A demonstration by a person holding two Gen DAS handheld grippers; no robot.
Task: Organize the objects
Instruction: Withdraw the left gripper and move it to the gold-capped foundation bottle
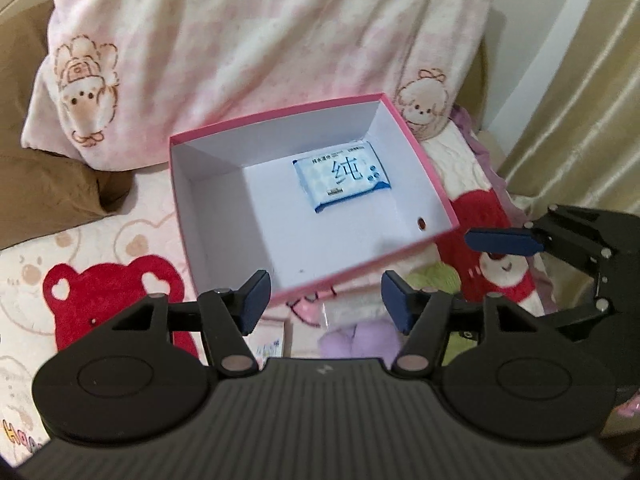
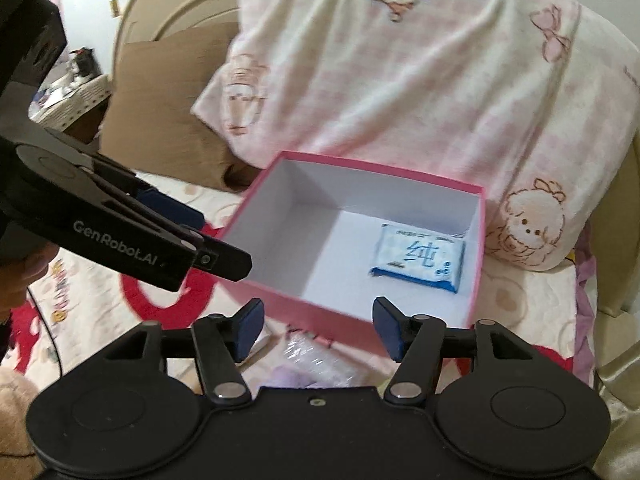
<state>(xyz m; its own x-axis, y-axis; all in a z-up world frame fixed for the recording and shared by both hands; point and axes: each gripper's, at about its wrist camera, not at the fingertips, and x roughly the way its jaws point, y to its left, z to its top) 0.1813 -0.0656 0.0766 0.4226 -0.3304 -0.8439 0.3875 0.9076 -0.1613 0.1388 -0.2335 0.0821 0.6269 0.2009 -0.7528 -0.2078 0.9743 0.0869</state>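
A pink box with a white inside sits open on the bed. A blue-and-white pack of wet wipes lies flat on its floor toward the far right corner; the right wrist view shows the box and pack too. My left gripper hangs open over the box's near edge, nothing between its blue pads. My right gripper is likewise open and empty above the near wall. Each sees the other from the side: the right gripper beyond the box's right corner, the left gripper at its left.
Just in front of the box lie a clear plastic packet, a purple plush, something green and a small printed card. A pink-white pillow and a brown cushion stand behind. A curtain hangs on the right.
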